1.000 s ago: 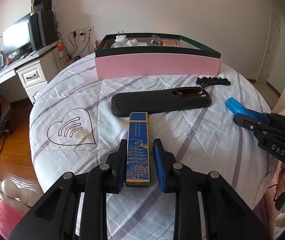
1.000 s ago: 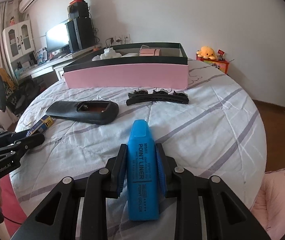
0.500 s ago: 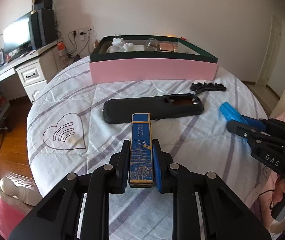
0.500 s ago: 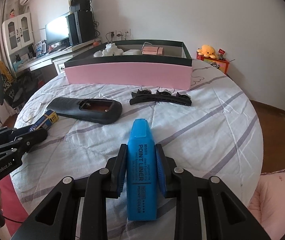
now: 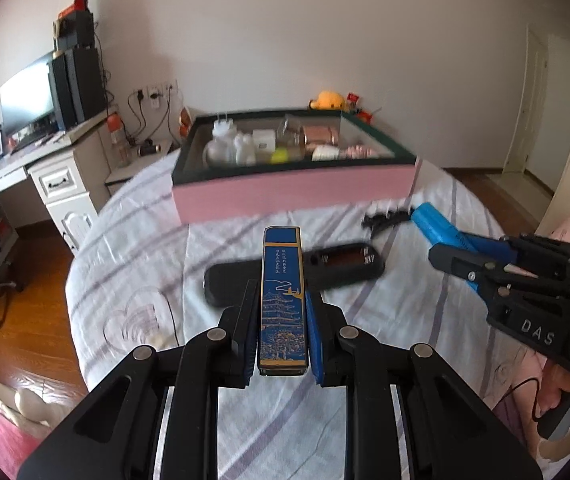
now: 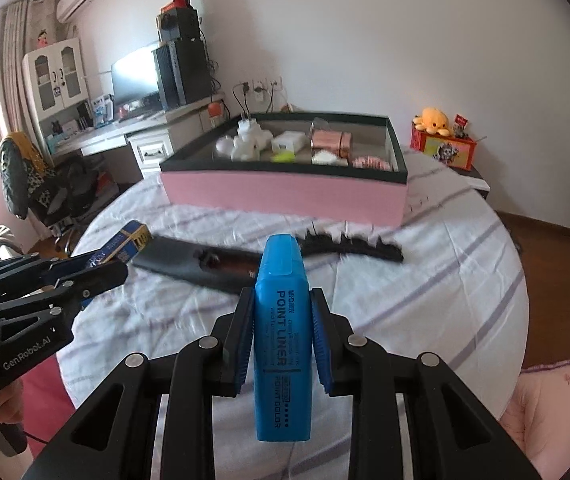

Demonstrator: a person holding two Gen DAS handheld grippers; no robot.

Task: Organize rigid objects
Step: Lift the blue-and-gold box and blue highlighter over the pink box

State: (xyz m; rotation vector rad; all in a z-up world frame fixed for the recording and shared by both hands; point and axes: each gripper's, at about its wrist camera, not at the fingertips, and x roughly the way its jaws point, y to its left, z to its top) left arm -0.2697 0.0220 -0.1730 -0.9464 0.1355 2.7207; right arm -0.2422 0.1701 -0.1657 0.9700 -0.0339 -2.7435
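In my left gripper point(image 5: 281, 334) I have the slim blue box with gold artwork point(image 5: 284, 296), clamped by its long sides between the pads, its far end pointing toward the pink storage box point(image 5: 293, 196). It hangs clear of the bedspread point(image 5: 133, 240). My right gripper point(image 6: 281, 340) is clamped on the blue highlighter point(image 6: 281, 344), lettering facing up, cap end forward, also held above the bed.

Below and beyond both held things, the black remote-style case point(image 5: 345, 262) lies flat on the striped bedspread, its open recess facing up. Just past it, nearer the pink storage box, lies the black toothed hair clip point(image 6: 353, 242), blurred in both views.

The pink storage box sits at the far side of the bed with a dark green rim. Inside I see white plastic pieces point(image 6: 247, 142), a copper-coloured can point(image 6: 331, 142), a small yellow-green item point(image 6: 283, 157) and some pink bits at the right end.

Each gripper shows in the other's view, with a hand point(image 5: 565, 392) on the grip handle. To the left stands a white desk point(image 5: 45, 168) with a monitor point(image 5: 27, 98); an orange plush toy point(image 6: 431, 119) sits on a box by the wall.
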